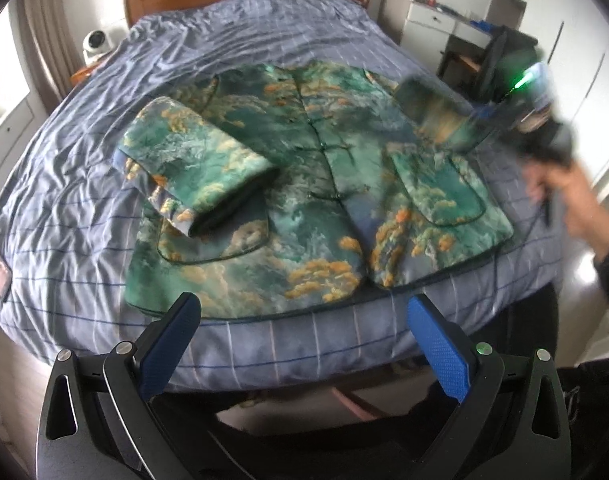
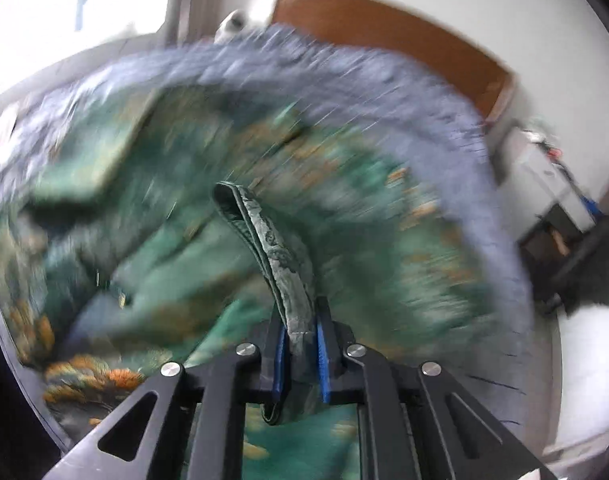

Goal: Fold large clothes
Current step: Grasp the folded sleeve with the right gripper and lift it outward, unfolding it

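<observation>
Your jacket [image 1: 304,184] lies flat on the bed [image 1: 64,208], its left sleeve [image 1: 196,172] already folded across it. Below its hem, your left gripper [image 1: 304,328] hangs unclenched and empty. At its right side, your right gripper [image 2: 300,344] pinches the other sleeve cuff [image 2: 264,240], probably to fold it inward.

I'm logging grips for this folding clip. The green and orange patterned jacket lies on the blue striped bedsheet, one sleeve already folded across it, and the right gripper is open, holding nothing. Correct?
Not quite. The right gripper is shut on the cuff of the green and orange patterned jacket, as the right wrist view shows. The rest holds: the jacket lies on the blue striped bedsheet with one sleeve folded across it.
</observation>
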